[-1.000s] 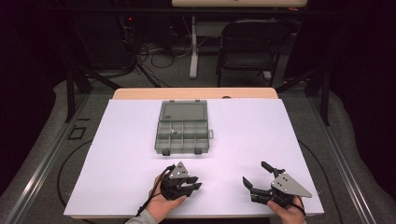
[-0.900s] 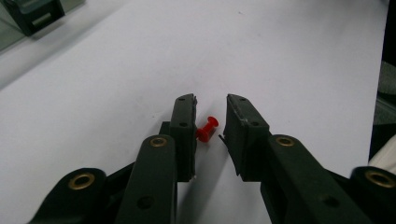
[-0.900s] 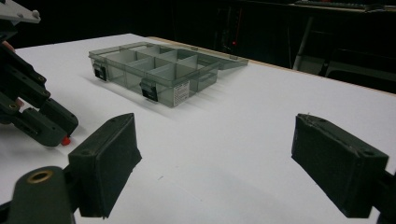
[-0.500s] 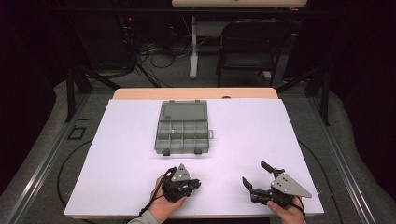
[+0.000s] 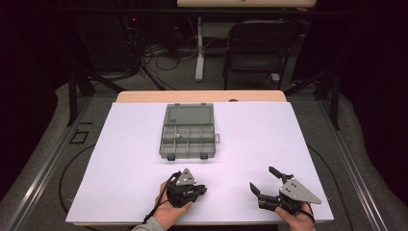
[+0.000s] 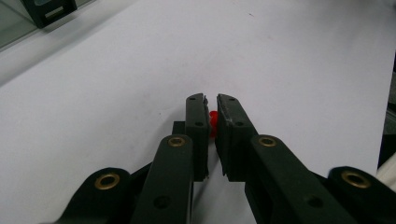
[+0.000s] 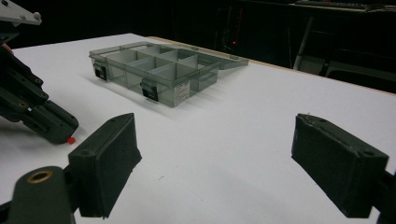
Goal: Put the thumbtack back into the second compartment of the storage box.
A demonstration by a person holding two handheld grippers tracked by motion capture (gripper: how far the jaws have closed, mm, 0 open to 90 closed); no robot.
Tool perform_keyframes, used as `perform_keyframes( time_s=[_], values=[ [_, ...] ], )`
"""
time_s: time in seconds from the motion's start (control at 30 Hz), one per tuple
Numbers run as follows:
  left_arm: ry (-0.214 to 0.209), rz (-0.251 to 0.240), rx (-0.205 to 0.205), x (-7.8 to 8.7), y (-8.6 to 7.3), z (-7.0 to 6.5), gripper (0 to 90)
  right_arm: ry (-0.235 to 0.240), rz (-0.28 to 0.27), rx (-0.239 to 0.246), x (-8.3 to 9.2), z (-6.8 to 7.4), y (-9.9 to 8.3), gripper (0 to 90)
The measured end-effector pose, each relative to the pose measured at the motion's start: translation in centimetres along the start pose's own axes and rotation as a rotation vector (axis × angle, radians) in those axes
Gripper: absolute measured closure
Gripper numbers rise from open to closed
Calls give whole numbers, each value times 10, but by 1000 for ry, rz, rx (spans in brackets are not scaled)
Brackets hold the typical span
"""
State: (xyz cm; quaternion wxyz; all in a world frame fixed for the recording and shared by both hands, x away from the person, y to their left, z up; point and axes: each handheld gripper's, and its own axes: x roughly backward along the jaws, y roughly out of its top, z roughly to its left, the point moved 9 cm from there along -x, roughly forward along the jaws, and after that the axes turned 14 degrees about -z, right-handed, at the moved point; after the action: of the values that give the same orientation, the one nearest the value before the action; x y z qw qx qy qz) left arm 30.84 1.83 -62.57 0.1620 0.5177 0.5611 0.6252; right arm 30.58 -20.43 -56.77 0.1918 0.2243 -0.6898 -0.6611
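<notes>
Left tool (image 6: 210, 116) low over the white desk (image 5: 120, 159), jaws nearly together, clamped on a small red plastic piece (image 6: 213, 122) at their tips. Right tool (image 7: 215, 163) beside it near the front edge, jaws wide apart, nothing between. Open grey-transparent compartment box (image 5: 188, 131) farther back, mid-desk, well apart from both.

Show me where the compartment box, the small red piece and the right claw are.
compartment box (image 5: 188, 136), high view, on its divided tray.
small red piece (image 6: 213, 122), left gripper view, between the nearly shut jaws.
right claw (image 5: 263, 178), high view, midway between its open tips.
</notes>
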Motion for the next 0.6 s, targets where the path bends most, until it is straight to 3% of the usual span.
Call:
perform_keyframes(
  time_s=[0.6],
  values=[
    [31, -42, 59, 10, 10, 12, 839, -2, 1, 2, 0, -1, 0, 140]
  ],
)
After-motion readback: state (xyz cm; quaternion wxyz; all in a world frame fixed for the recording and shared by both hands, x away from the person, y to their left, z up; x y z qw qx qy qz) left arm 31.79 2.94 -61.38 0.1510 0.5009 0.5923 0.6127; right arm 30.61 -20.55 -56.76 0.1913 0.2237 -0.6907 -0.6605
